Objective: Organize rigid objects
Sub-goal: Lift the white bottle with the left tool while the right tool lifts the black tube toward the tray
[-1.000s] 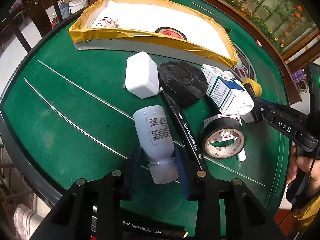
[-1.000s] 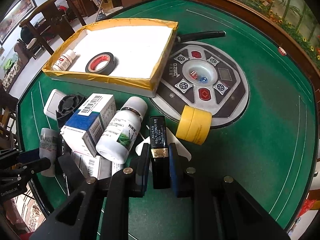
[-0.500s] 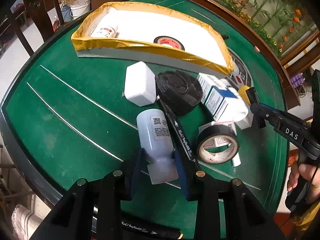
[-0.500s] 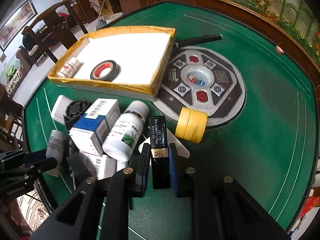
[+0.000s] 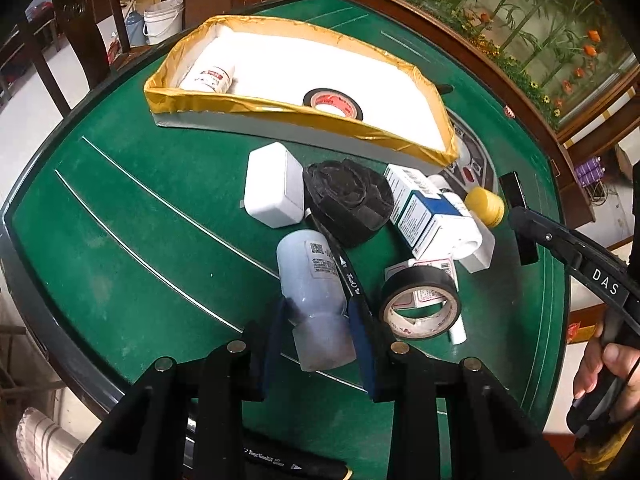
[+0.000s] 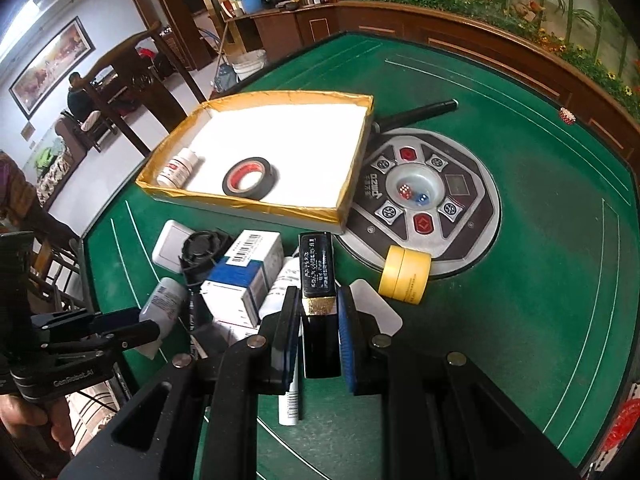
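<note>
My left gripper [image 5: 316,330] is shut on the neck end of a pale plastic bottle [image 5: 310,276], near the green table's front edge. From the right wrist view that gripper [image 6: 134,322] shows at the left. My right gripper [image 6: 319,320] is shut on a black box with a gold band [image 6: 316,264], held above the pile. In the left wrist view it [image 5: 520,220] comes in from the right. A gold-edged tray [image 5: 280,111] at the back holds a small white bottle [image 5: 210,78] and a black tape roll [image 5: 332,104].
The pile holds a white square box [image 5: 274,190], a black fan [image 5: 348,200], a blue-and-white carton [image 5: 424,212], a yellow tape roll [image 6: 404,276], a black tape roll [image 5: 420,304] and a marker [image 5: 350,276]. A dice console [image 6: 416,196] sits right of the tray.
My right gripper has risen with the black box in it, clear of the pile. The left gripper keeps its hold on the pale bottle and has hardly shifted.
</note>
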`<state>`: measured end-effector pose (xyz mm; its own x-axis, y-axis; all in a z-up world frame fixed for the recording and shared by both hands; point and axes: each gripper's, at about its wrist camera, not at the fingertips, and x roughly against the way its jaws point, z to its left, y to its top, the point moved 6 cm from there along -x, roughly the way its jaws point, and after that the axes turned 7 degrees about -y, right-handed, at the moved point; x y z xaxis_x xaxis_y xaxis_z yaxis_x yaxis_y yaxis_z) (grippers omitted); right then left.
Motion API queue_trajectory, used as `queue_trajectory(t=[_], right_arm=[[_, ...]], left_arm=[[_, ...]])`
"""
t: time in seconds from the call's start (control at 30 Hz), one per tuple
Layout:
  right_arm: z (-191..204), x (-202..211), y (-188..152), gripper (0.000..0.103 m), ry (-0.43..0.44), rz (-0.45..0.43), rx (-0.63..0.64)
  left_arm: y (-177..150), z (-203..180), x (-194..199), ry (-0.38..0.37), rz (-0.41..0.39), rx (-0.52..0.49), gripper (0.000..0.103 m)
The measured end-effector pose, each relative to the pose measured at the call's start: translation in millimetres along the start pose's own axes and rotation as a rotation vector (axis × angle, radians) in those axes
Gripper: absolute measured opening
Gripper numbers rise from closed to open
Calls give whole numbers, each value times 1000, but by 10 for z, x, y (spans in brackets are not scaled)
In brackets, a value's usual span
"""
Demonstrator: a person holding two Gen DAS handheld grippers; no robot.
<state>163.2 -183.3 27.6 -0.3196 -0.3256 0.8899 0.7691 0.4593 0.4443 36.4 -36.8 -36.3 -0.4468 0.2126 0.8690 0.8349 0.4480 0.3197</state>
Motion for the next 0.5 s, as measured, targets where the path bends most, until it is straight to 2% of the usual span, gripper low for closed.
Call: queue_trajectory(t=[0.23, 0.43, 0.5], right_arm=[[-55, 79, -18, 17, 11, -23, -22], [-11, 24, -108, 17, 22, -6, -28], [15, -5, -115, 17, 23, 0, -33]], left_arm=[[-63, 65, 171, -76, -50, 30, 27], [-86, 120, 110, -110, -35, 31, 27], [-63, 144, 44, -101, -12, 25, 14]])
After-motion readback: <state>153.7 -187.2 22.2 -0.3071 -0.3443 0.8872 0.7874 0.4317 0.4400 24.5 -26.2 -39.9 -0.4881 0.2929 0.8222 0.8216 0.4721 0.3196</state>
